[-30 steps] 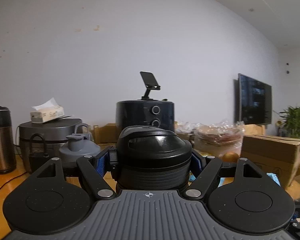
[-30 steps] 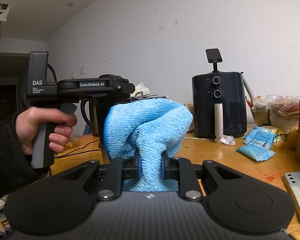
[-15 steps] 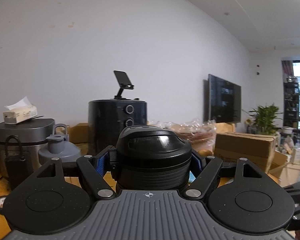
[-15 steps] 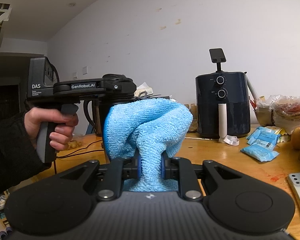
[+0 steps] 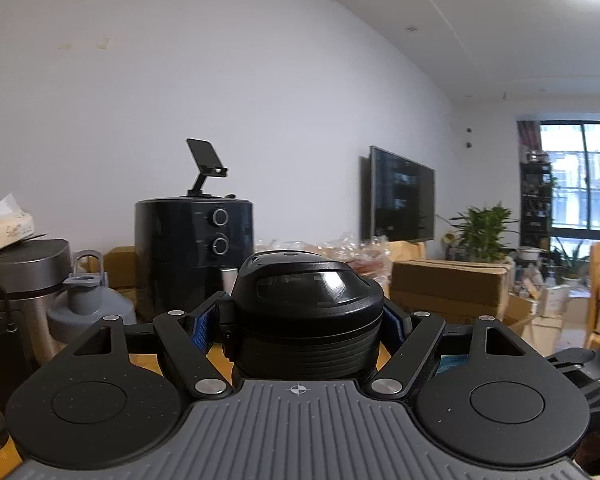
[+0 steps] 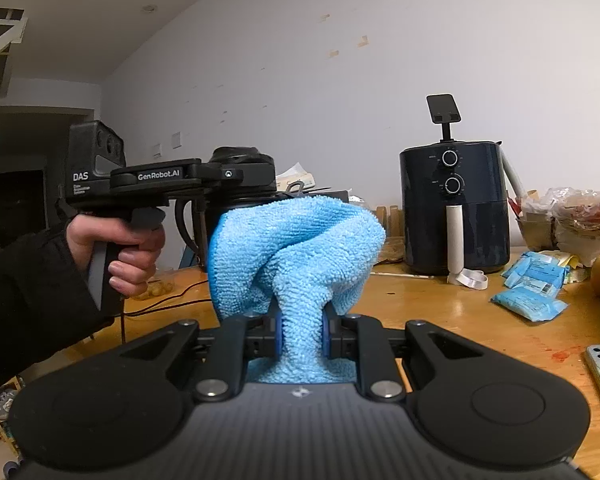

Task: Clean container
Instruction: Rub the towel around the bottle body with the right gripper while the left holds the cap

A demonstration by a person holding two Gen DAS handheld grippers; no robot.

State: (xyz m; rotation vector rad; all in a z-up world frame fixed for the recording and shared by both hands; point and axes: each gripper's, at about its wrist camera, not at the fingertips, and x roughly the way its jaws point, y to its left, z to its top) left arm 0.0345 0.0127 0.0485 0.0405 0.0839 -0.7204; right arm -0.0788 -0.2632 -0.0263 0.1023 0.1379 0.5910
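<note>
Left gripper (image 5: 300,320) clamped on black-lidded container (image 5: 306,312), held level above wooden table (image 6: 440,312). Right gripper (image 6: 300,338) pinching bunched blue microfibre cloth (image 6: 296,256), just beside container.

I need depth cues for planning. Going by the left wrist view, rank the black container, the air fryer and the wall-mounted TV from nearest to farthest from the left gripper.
1. Black container: clamped between the left gripper fingers, dead centre.
2. Air fryer: behind it on the table, slightly to the left.
3. TV: on the wall to the right, farthest back.
</note>
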